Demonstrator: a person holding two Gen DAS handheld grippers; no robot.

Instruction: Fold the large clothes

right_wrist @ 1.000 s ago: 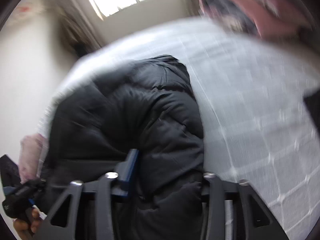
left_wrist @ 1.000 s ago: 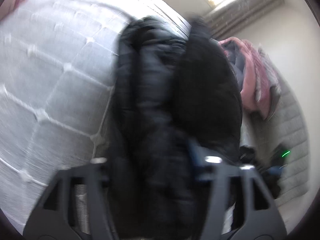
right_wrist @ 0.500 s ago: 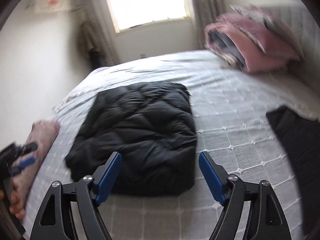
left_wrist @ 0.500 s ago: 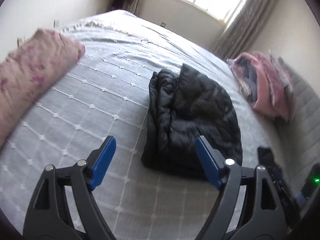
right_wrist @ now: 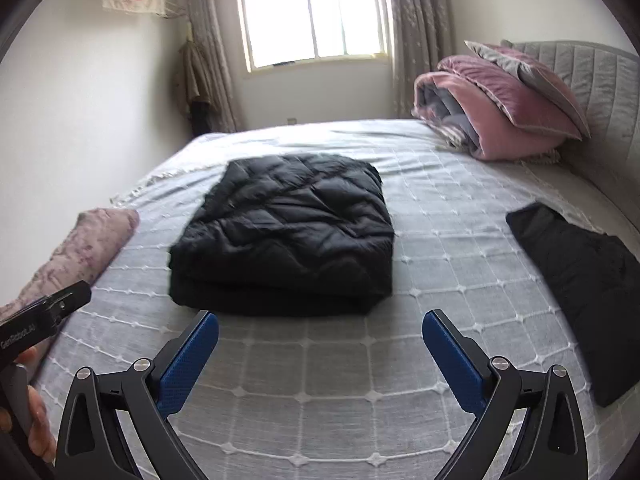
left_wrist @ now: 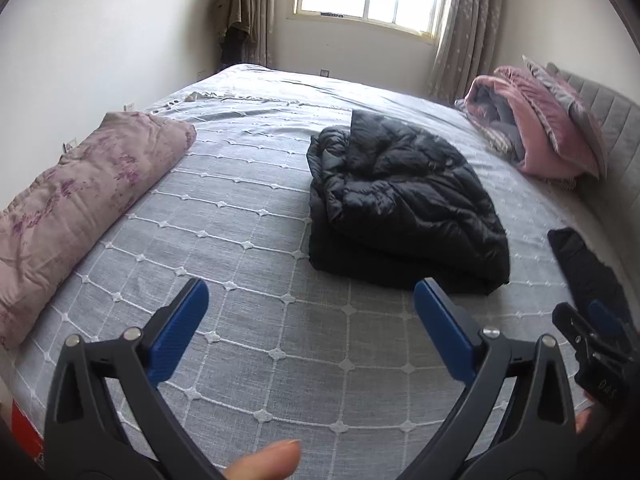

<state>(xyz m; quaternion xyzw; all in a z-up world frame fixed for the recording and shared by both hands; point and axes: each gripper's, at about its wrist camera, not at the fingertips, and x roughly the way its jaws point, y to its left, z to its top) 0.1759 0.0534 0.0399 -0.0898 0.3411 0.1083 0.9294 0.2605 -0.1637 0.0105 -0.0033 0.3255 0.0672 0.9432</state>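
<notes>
A black puffer jacket [left_wrist: 404, 208] lies folded into a thick rectangle in the middle of the bed; it also shows in the right wrist view [right_wrist: 288, 236]. My left gripper [left_wrist: 312, 308] is open and empty, held above the bedspread short of the jacket's near edge. My right gripper [right_wrist: 320, 340] is open and empty, held just in front of the jacket's near edge. The right gripper shows at the right edge of the left wrist view [left_wrist: 596, 344]. The left gripper shows at the left edge of the right wrist view [right_wrist: 44, 312].
The grey quilted bedspread [left_wrist: 248, 320] covers a wide bed. A pink floral rolled quilt [left_wrist: 80, 200] lies along the left edge. Pink bedding and pillows [right_wrist: 496, 104] are piled at the headboard. Another black garment [right_wrist: 580, 280] lies at the right.
Both grippers let go of the jacket, opened and drew back. The jacket now rests folded on the bed and both views look across it from farther off.
</notes>
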